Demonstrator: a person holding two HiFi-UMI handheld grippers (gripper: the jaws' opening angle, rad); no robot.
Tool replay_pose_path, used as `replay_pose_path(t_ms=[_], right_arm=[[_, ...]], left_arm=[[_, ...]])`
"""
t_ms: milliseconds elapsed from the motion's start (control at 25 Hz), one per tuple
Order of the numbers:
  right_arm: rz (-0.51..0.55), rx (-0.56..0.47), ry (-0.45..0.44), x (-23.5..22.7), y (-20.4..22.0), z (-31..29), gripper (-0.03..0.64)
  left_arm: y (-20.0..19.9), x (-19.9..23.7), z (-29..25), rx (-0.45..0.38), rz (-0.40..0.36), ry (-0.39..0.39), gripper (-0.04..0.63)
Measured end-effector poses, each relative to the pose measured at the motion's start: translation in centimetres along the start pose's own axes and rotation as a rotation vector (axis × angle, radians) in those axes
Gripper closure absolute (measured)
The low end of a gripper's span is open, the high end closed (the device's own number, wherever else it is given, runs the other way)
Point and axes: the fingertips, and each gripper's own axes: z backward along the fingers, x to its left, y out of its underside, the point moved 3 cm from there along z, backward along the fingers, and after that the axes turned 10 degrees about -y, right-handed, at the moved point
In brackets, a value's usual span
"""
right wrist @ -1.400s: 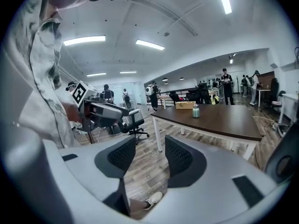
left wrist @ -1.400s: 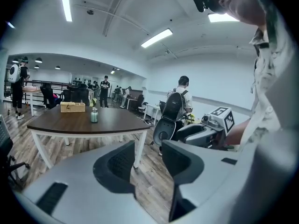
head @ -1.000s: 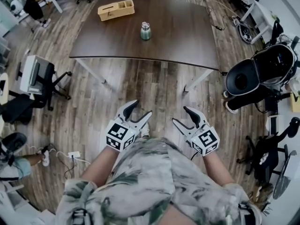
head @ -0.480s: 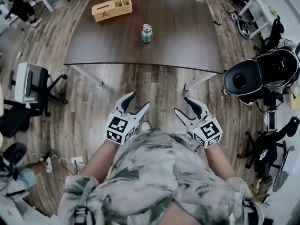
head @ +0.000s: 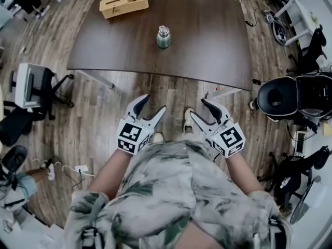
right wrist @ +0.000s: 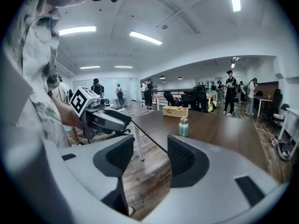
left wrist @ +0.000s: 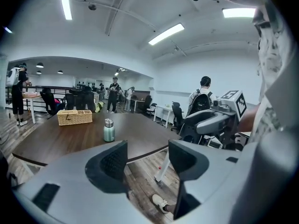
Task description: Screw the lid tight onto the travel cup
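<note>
Looking steeply down from our head, we see our pale leaf-patterned shirt (head: 171, 191) filling the six o'clock part of the view. Just beyond it, the left gripper (head: 155, 101) is held over the wooden floor (head: 104, 108), pointing toward twelve o'clock. Its jaws stand partly apart and hold nothing (between them its own view shows only floorboards and a white shoe (left wrist: 161, 202)). The right gripper (head: 198, 108) is level with the left one, at its three o'clock and well apart from it. Its jaws have just been closing a little, yet they too are parted, with only floor between them. Neither gripper touches anything.

Beyond them, toward twelve o'clock, comes the near edge of a dark brown surface (head: 207, 51) on white legs. The pale green travel cup (head: 163, 38) stands upright near the middle of it, well apart from both grippers. Its silver lid (head: 163, 30) sits on top. Farther off, at about eleven o'clock from the cup, a tan basket (head: 124, 4) with compartments sits near the far edge of the surface. A black office chair (head: 282, 95) stands on the floor at three o'clock, beside the right corner of the surface.
</note>
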Motion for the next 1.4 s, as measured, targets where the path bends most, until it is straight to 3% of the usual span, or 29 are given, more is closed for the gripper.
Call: replay_pose_path(t_ms=[440, 800, 1120, 1400], right_arm=[[0.085, 0.022, -0.179, -15.0, -2.9, -0.9, 0.371], [0.077, 0.024, -0.273, -21.7, -2.3, -1.5, 0.373], [0.063, 0.028, -0.257, -25.4, -3.0, -3.3, 0.373], [0.037, 0.025, -0.175, -26.9, -4.8, -5.5, 0.373]], left_arm=[[-4.3, 0.7, -10.8, 0.026, 0.059, -0.194, 0.328], [-5.8, 2.0, -17.5, 0.015, 0.119, -0.319, 0.322], [-5.9, 6.1, -21.9, 0.04, 0.127, -0.363, 0.301], [-4.6, 11.1, -26.5, 0.096, 0.086, -0.322, 0.281]])
